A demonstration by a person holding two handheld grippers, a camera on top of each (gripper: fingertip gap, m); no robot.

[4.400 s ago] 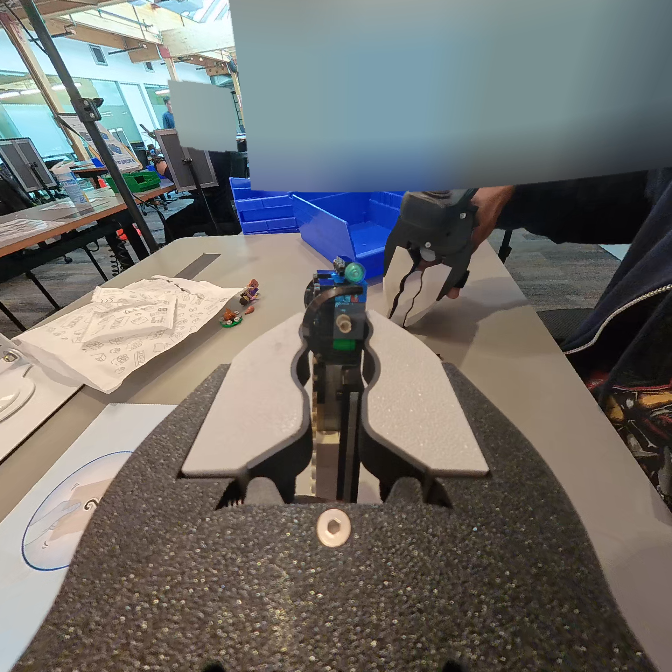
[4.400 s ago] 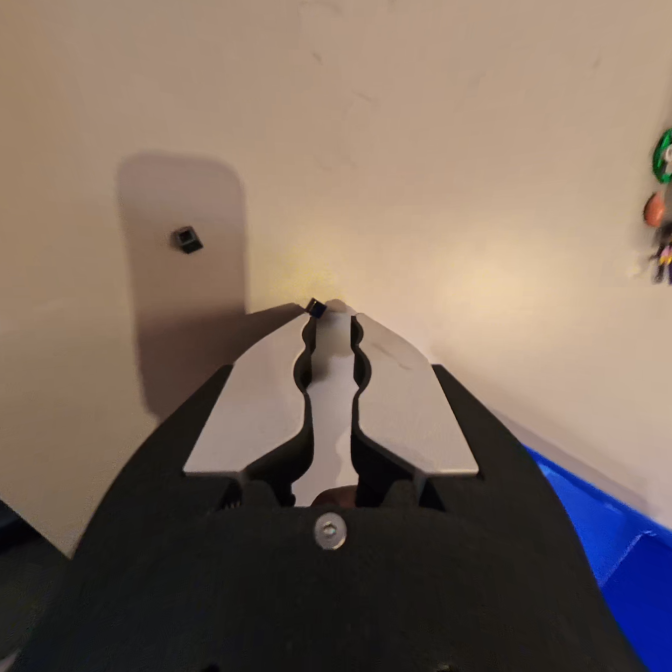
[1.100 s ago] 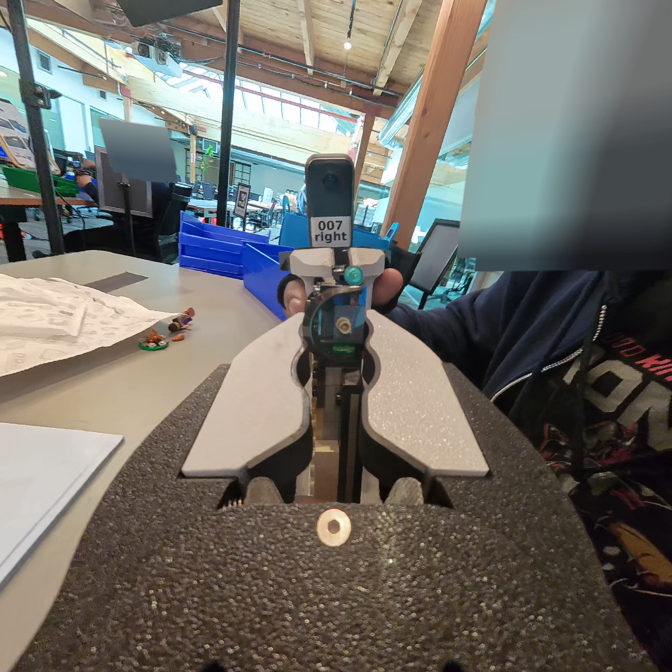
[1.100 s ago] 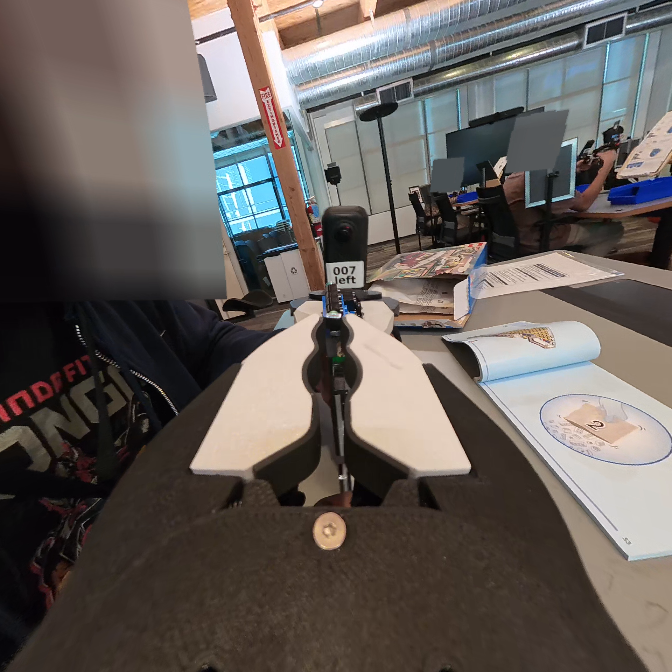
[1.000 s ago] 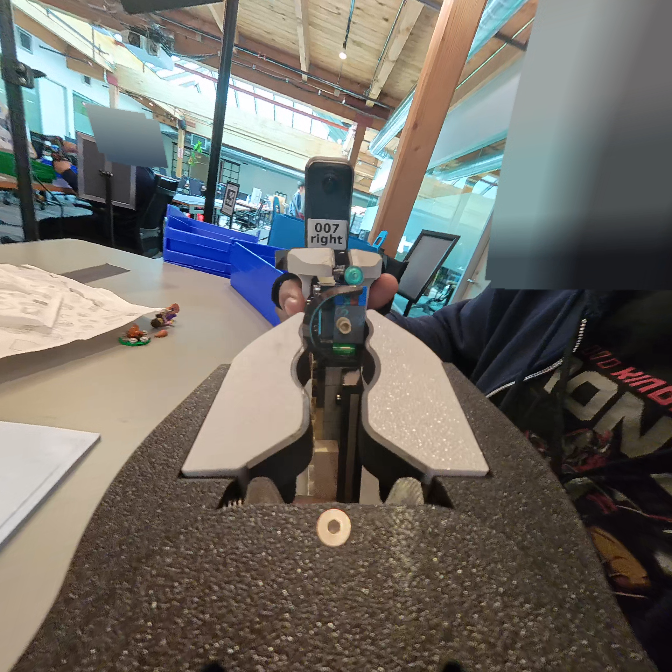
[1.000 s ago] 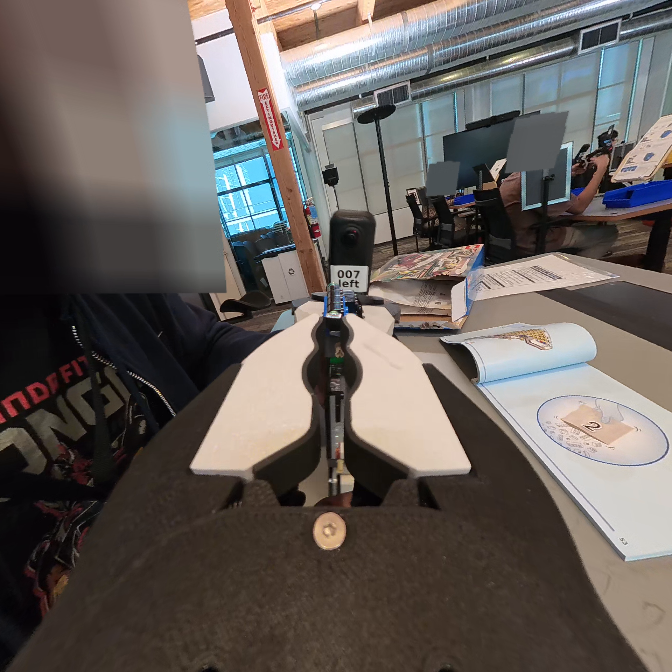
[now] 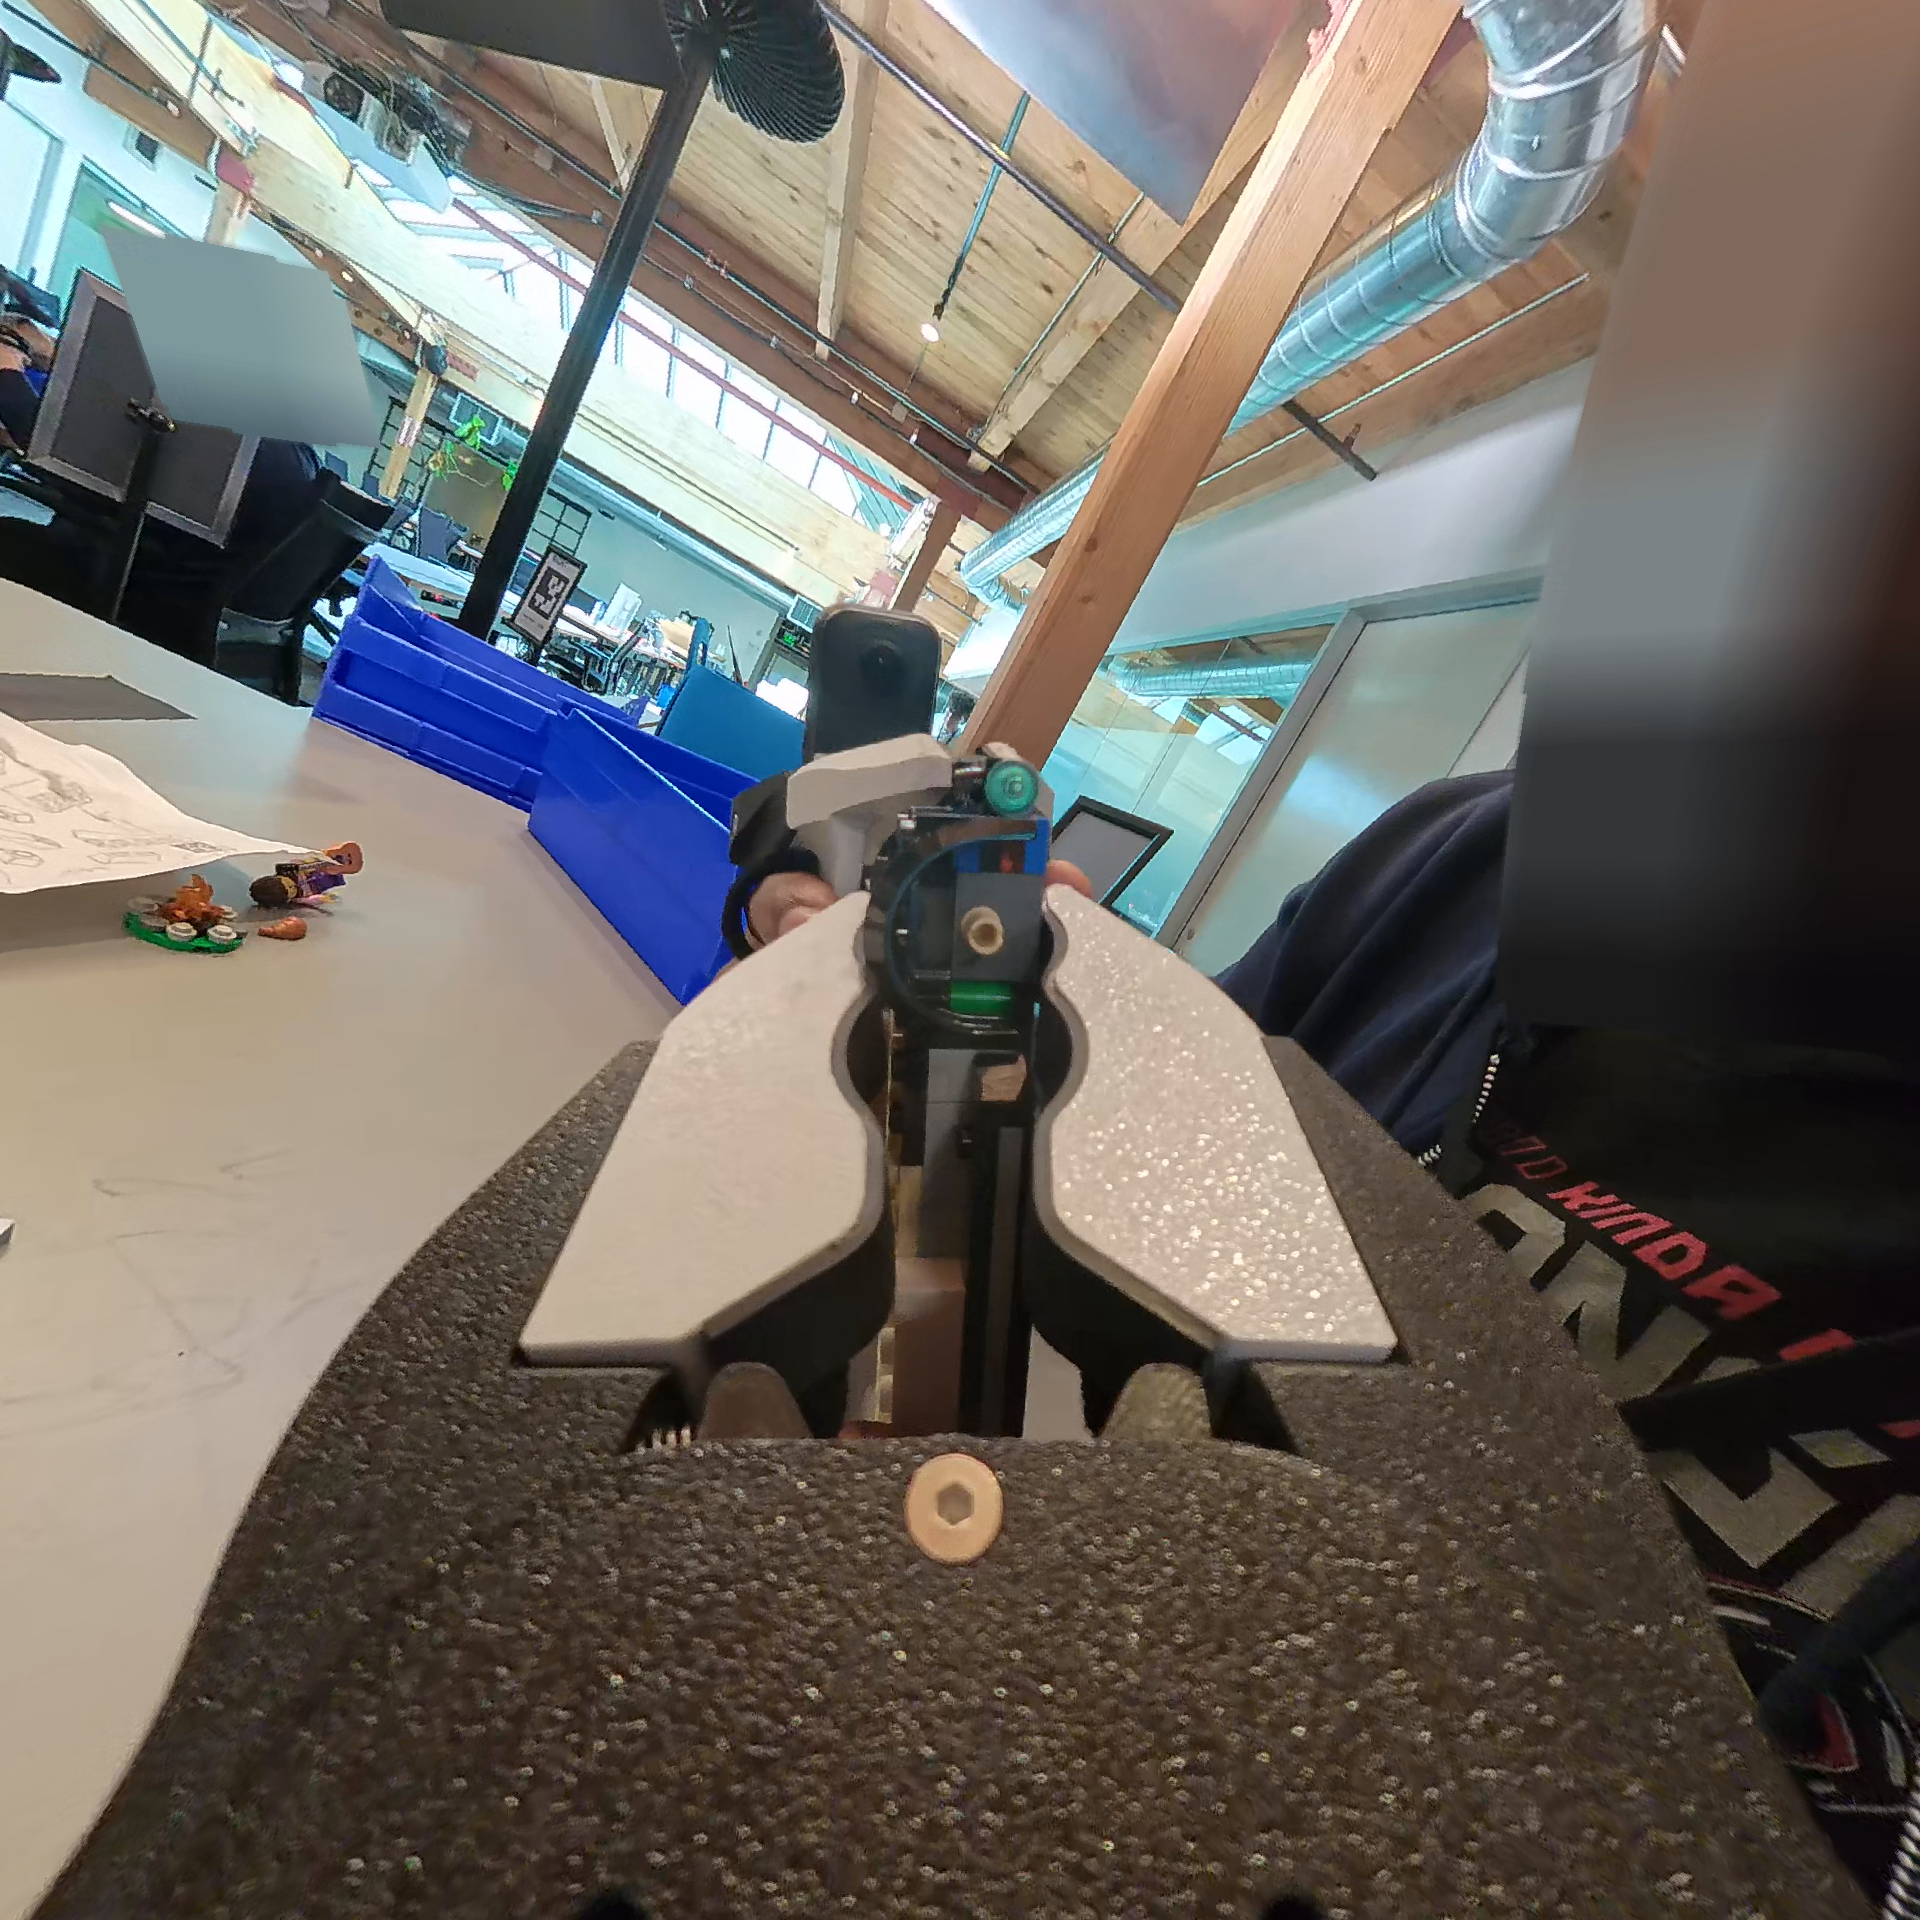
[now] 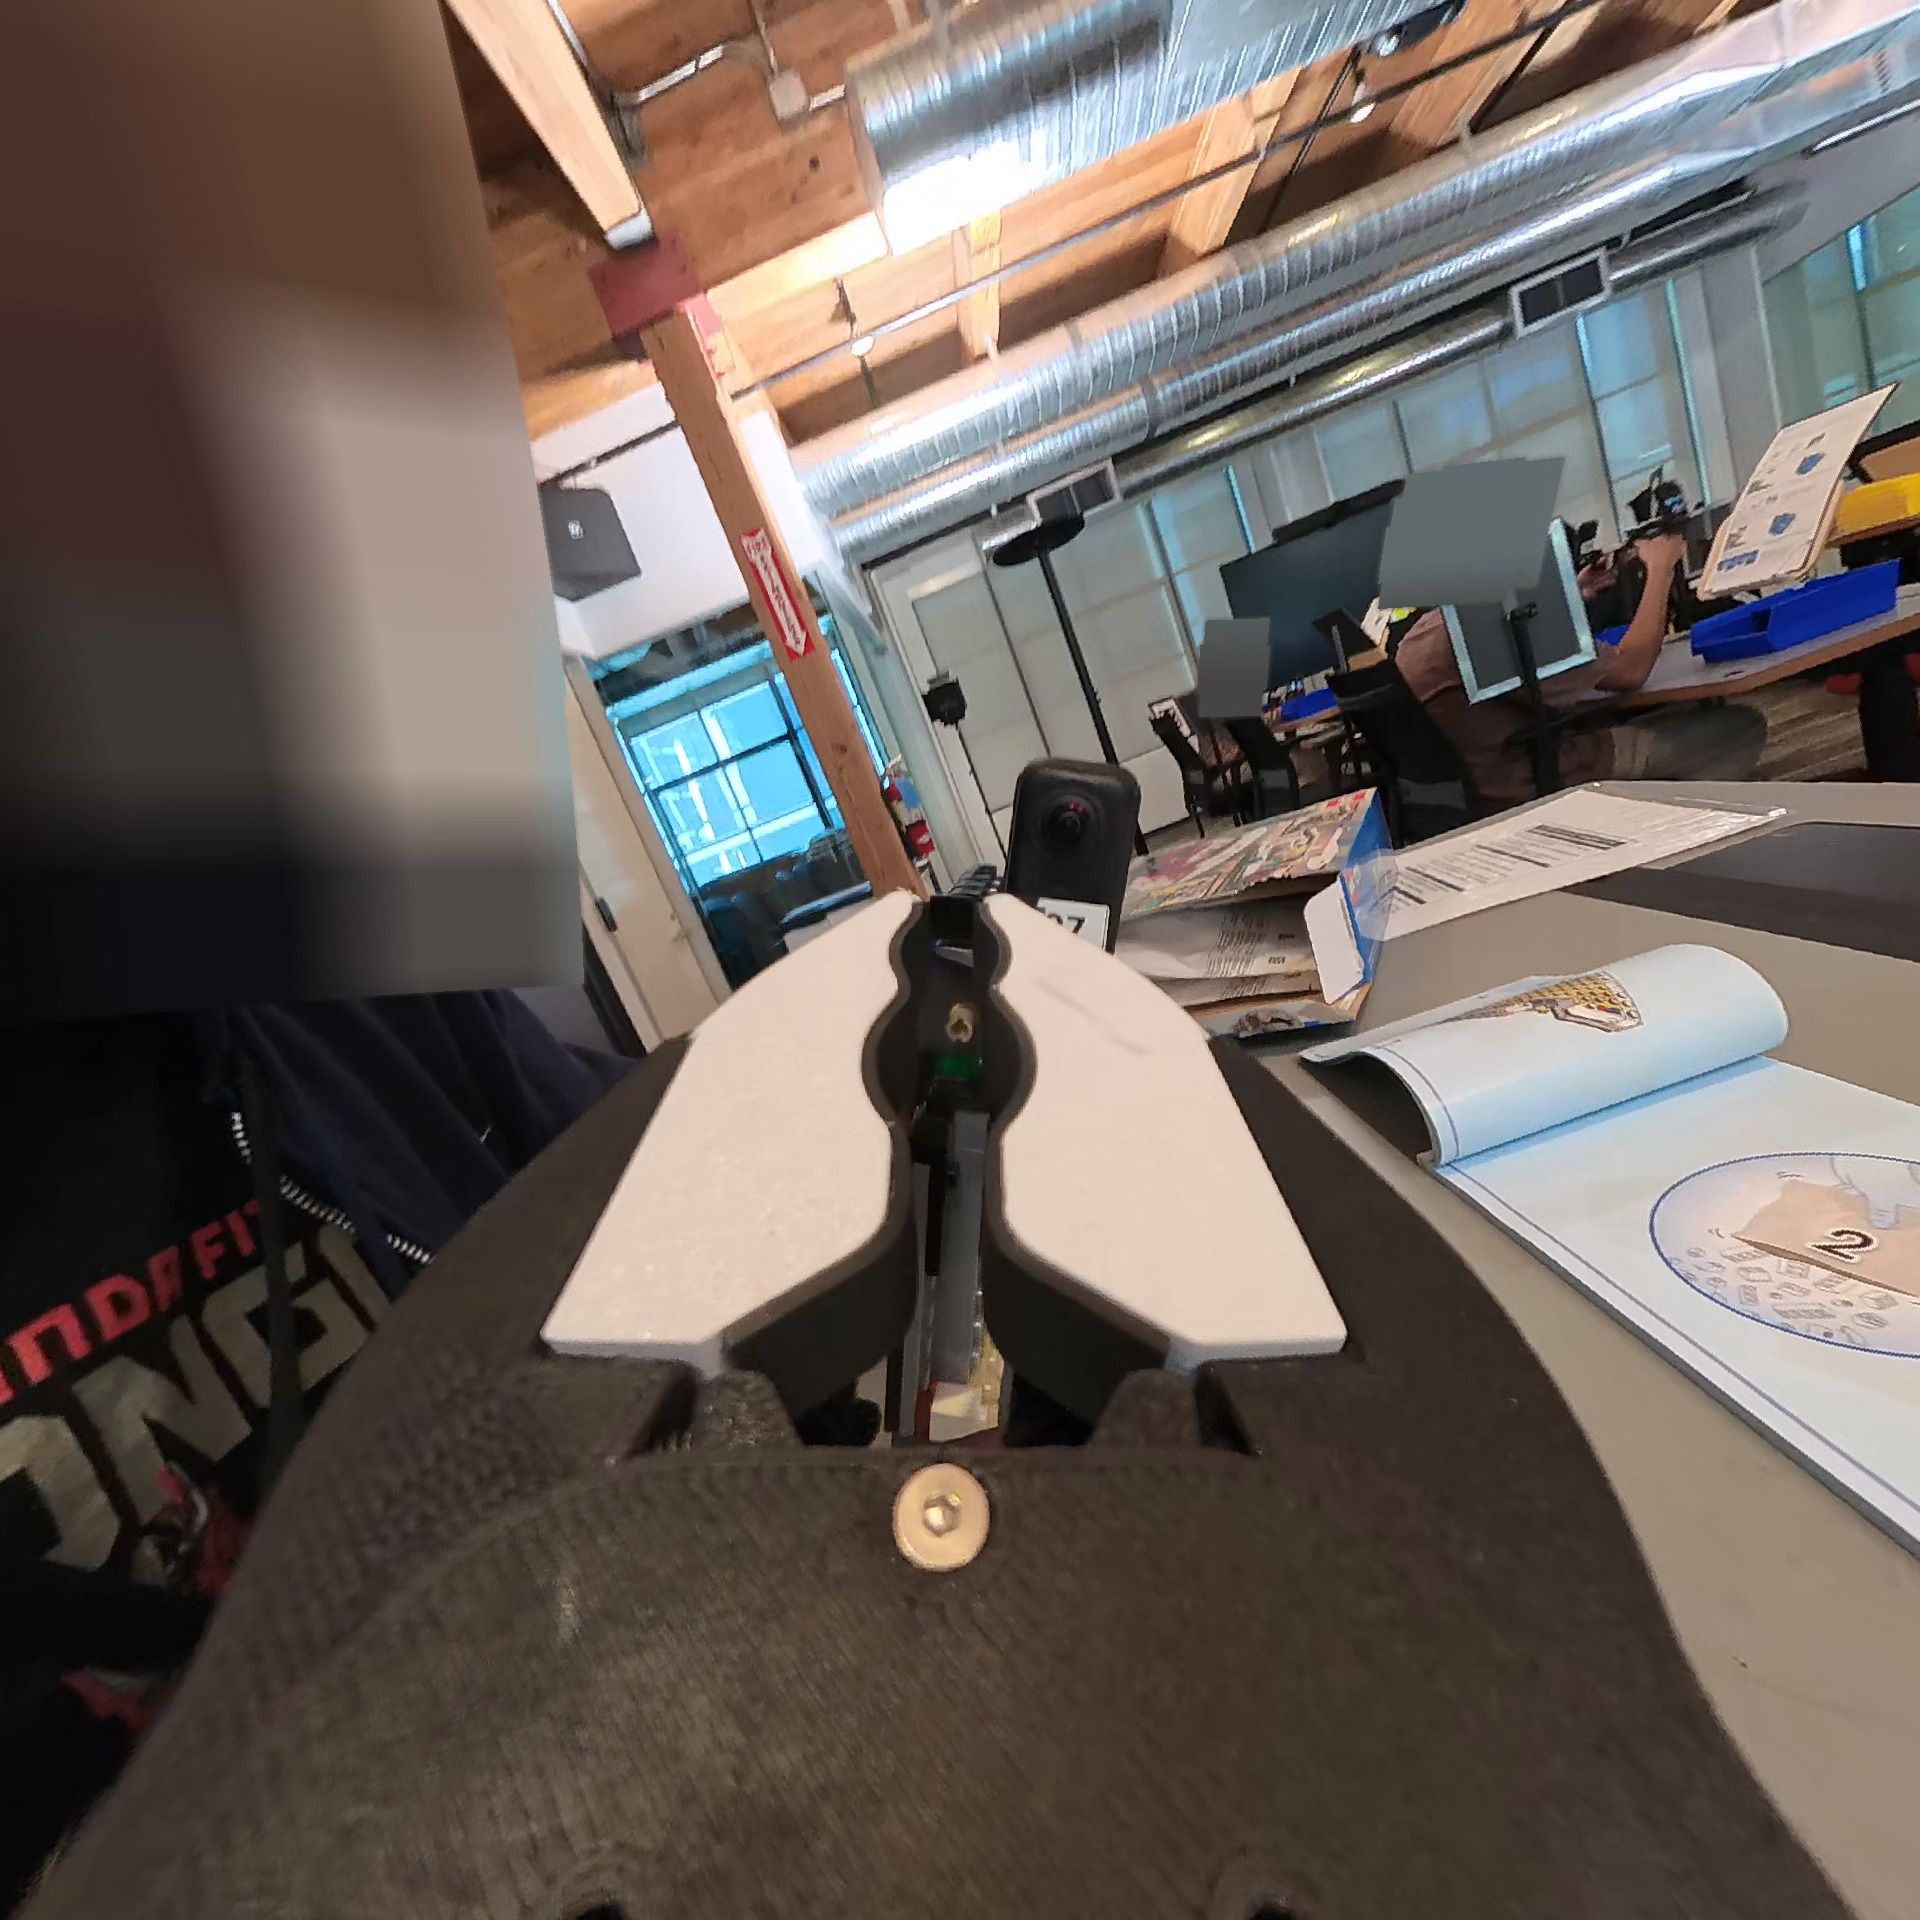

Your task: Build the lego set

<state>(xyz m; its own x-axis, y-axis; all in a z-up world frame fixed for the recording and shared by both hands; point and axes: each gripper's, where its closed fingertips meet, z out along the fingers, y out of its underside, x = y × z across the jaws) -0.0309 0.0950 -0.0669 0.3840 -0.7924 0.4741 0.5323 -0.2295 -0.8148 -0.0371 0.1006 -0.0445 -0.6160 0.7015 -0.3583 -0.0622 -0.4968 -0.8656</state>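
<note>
The left gripper (image 7: 961, 935) is clamped on a toy-brick model (image 7: 971, 914), dark grey and blue with a tan peg, a green piece and a teal round stud on top. Both its pads press the model's sides, and the model runs back down the slot between the jaws.

The right gripper (image 8: 956, 920) faces it head-on. Its jaws are nearly closed, pinching a small black brick (image 8: 954, 920) at their very tips, right at the model's far end. Whether the brick touches the model cannot be told.

Both grippers are raised above the grey counter (image 7: 312, 1091). On the counter lie blue bins (image 7: 623, 831), a white printed sheet (image 7: 83, 821) and small toy bits (image 7: 229, 904), well apart from the jaws. An open booklet (image 8: 1662, 1164) and a flattened box (image 8: 1278, 873) lie off to one side.
</note>
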